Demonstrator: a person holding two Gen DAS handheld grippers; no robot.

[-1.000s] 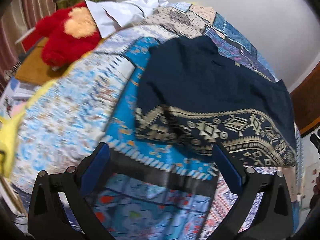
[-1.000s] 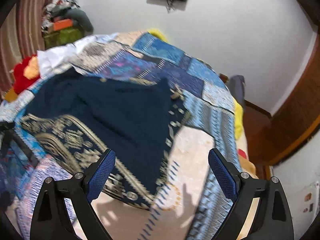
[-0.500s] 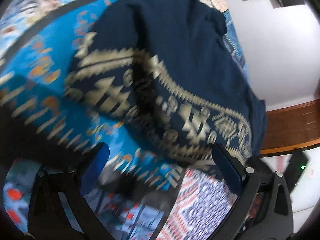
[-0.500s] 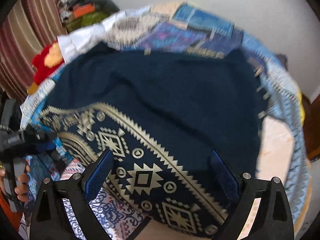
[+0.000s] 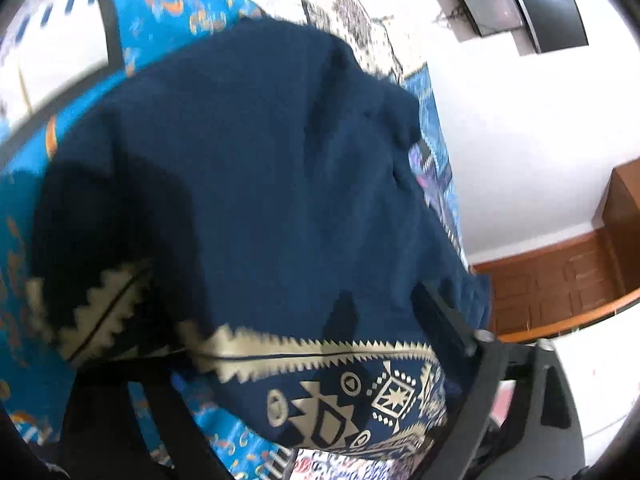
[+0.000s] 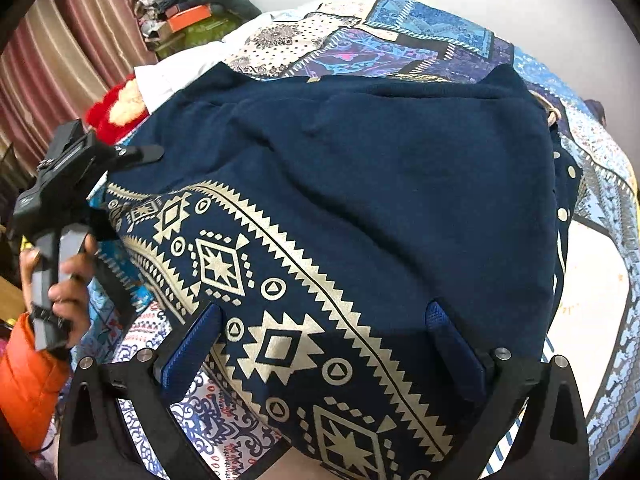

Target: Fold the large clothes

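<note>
No legible writing, perhaps, on navy garment

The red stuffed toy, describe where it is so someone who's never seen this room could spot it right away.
Start at the bed with the patchwork bedspread. A navy garment with gold geometric print lies spread over it. Past that garment's far left corner, beside a white cloth and near the striped curtain, sits the red stuffed toy: the only fuzzy bright red thing there, with a cream patch.
</note>
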